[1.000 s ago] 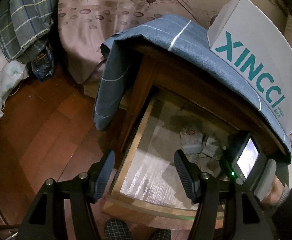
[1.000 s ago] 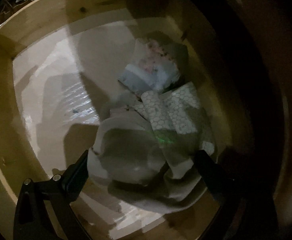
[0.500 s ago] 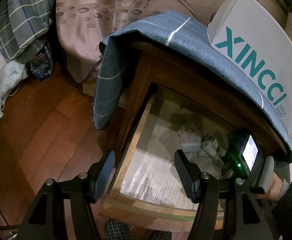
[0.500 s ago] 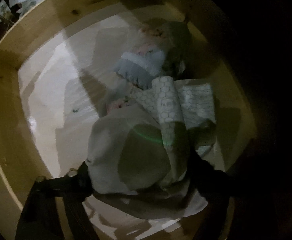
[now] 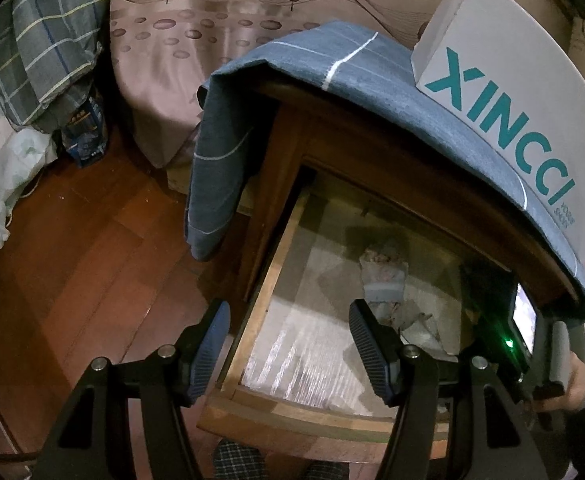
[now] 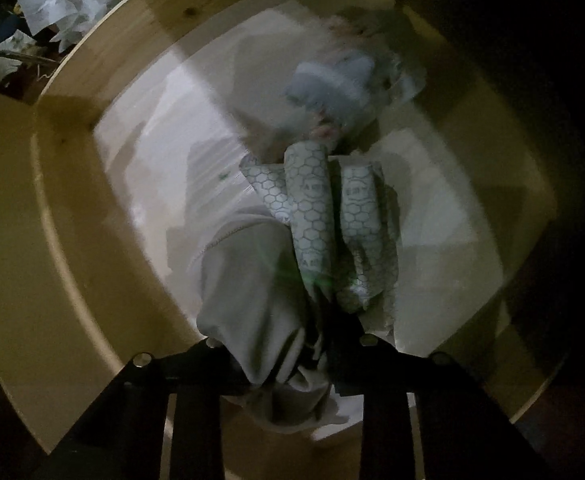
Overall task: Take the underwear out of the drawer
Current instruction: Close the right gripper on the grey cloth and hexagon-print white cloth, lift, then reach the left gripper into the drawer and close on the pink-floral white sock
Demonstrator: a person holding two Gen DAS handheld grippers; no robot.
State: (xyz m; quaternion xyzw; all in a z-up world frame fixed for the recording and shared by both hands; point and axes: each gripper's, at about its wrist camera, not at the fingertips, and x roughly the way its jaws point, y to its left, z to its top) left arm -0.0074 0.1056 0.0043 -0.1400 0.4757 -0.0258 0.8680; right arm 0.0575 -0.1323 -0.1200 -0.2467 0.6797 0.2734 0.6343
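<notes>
The left tool (image 5: 286, 346) has black angular arms with silver screws at the joints and two dark blue ribbed pads (image 5: 208, 350) on its fingers. The right tool (image 6: 312, 354) is black too — bare screw heads show on its arms. Seen from the left, its body carries a small lit screen, a green light and a grey handle. A hand (image 5: 578, 384) shows a dark sleeve with a grey cuff — checked slippers (image 5: 238, 460) below.
</notes>
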